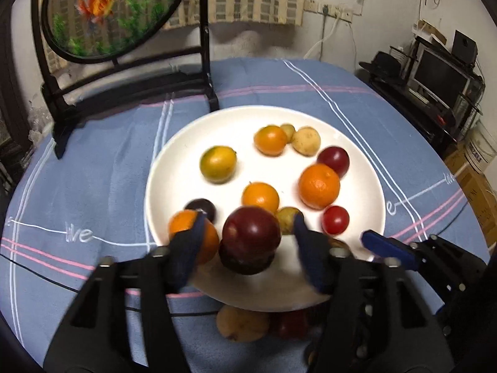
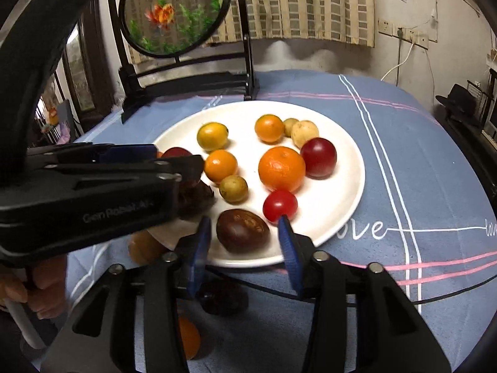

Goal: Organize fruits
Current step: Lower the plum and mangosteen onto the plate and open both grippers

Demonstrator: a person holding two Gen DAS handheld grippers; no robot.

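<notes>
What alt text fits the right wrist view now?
The open right gripper brackets, without touching, a dark brown fruit at the near rim of a white plate of fruit; the left gripper reaches in from the left.

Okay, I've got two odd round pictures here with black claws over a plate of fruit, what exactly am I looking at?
No robot: a person holds a hand-held two-finger tool in each hand, each with a wide-angle camera looking along its fingers. One picture is from the left tool, the other from the right tool. Below is a white plate on a blue tablecloth, holding oranges, plums, a small tomato and little yellow fruits. A dark red plum sits between the left tool's open fingers, and a dark brown fruit between the right's. Neither is pressed. More fruit lies beside the plate.
</notes>
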